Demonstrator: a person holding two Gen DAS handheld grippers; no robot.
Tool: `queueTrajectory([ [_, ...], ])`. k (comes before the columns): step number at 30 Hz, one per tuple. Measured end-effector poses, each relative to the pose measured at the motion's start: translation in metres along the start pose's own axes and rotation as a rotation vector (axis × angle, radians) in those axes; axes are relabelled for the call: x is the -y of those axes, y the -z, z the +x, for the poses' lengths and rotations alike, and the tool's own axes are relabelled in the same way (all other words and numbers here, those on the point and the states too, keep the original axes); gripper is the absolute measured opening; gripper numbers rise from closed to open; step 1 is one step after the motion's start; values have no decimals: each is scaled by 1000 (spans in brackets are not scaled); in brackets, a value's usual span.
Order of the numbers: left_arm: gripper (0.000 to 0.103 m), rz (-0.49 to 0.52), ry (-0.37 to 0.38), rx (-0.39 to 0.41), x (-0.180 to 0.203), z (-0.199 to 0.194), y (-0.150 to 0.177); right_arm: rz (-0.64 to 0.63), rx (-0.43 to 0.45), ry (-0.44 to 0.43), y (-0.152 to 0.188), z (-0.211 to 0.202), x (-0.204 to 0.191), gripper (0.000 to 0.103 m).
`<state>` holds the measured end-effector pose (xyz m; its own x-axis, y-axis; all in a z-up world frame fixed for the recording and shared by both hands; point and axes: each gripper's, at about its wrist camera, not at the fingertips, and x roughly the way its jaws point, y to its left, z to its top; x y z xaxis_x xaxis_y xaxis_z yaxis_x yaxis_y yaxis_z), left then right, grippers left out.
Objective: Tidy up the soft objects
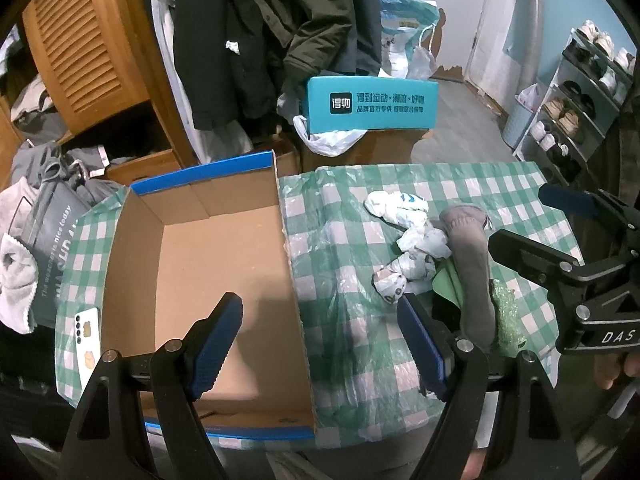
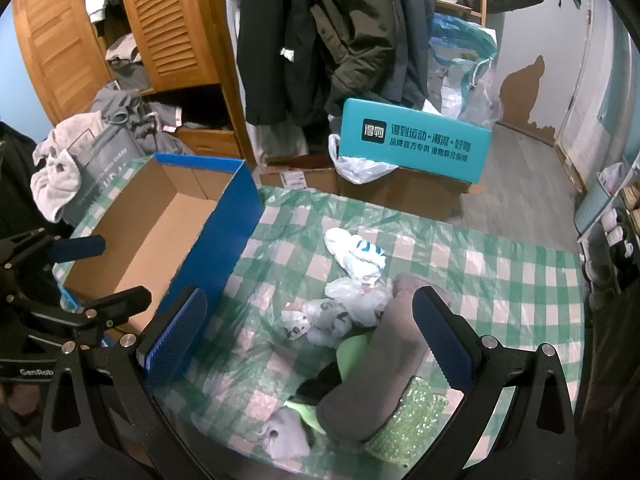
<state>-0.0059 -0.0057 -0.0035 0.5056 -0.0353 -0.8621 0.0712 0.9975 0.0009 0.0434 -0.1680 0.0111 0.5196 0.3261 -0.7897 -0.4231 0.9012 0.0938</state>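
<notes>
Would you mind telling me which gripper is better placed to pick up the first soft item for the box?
The right gripper: it is open and hangs directly over the pile, with the grey sock between its fingers. The left gripper, also open, hangs over the box wall, off the pile's side.

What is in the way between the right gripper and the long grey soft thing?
Nothing visible. The right gripper is open just above the grey soft thing, which lies on top of the pile. Toward the empty box, only the box's blue wall stands between.

Black item (image 2: 320,384) — mostly under sock (image 2: 376,364)
</notes>
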Motion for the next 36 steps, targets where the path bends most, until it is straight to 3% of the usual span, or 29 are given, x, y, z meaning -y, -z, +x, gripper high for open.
queueTrajectory([
  [36, 81, 10, 4, -22, 4, 2, 1, 1, -21, 4, 1, 6, -3, 102],
])
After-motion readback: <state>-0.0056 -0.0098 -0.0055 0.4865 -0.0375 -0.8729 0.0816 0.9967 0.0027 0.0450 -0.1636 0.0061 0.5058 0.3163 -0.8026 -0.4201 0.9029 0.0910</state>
